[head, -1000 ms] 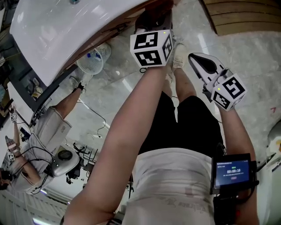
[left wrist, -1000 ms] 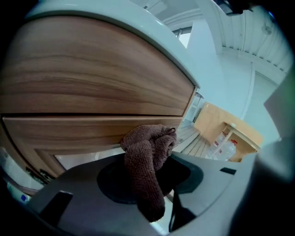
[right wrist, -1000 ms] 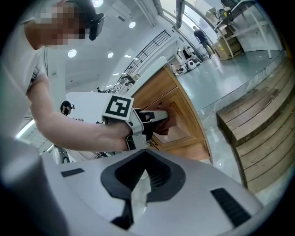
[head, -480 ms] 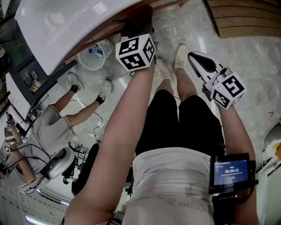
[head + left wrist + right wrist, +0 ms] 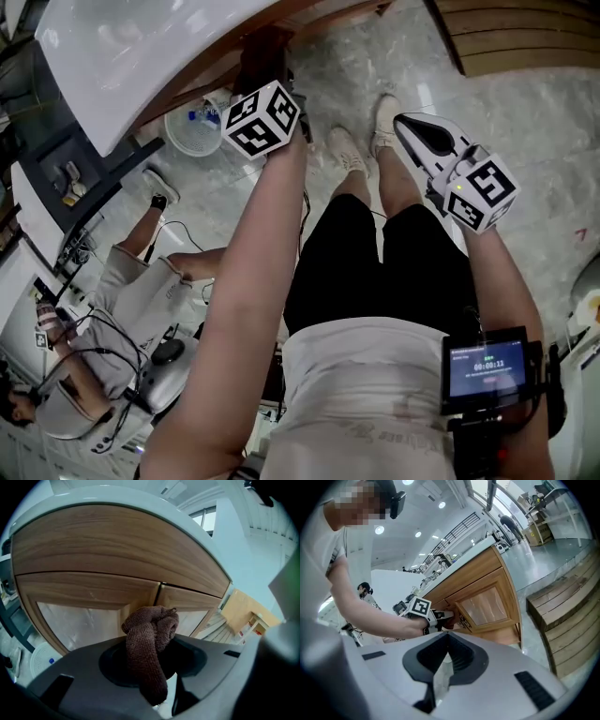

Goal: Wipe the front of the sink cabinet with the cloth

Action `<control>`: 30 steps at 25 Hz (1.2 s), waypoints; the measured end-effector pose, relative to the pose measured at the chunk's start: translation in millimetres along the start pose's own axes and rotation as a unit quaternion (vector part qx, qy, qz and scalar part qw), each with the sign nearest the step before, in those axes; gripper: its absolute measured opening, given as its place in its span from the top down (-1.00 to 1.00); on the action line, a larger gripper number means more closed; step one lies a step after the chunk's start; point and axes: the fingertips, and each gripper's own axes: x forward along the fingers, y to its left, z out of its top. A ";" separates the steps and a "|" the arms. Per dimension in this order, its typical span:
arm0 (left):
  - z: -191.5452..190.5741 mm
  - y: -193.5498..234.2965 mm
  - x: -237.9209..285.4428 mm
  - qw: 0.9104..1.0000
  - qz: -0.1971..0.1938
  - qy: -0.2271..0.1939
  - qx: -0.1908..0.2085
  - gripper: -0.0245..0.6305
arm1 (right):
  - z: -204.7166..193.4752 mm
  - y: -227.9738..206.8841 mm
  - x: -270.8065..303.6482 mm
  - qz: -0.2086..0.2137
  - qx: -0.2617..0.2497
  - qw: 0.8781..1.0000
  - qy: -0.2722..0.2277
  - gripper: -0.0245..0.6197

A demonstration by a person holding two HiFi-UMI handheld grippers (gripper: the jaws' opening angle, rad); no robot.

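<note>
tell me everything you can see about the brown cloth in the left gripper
The cloth is dark brown with a looped, terry-like pile and looks soft. It is bunched into a rounded wad rather than spread flat, with one thick fold hanging down toward the camera. The left gripper is shut on it, so the wad sticks out ahead of the jaws. It sits before the wooden cabinet front, near the seam between two doors. Whether it actually touches the wood cannot be told.
</note>
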 end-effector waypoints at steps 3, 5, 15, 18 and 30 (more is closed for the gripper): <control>-5.2 13.9 -3.6 1.000 0.000 0.002 -0.005 0.41 | -1.4 8.6 0.8 -0.011 -0.002 1.000 -0.008 0.89; -8.5 14.0 -0.4 1.000 -0.008 0.007 0.002 0.41 | -0.9 11.0 -0.9 -0.022 -0.003 1.000 -0.015 0.89; -17.5 -21.4 28.9 0.998 -0.043 0.021 0.034 0.41 | -7.9 7.7 -7.9 -0.041 0.009 0.999 -0.029 0.89; -14.5 -33.0 35.1 0.998 -0.053 0.018 0.041 0.41 | -12.3 7.3 -4.0 -0.029 0.014 0.999 -0.019 0.89; -8.4 -88.5 65.7 0.998 -0.053 0.003 0.046 0.41 | -2.1 -44.3 -27.1 0.005 0.011 1.000 0.003 0.89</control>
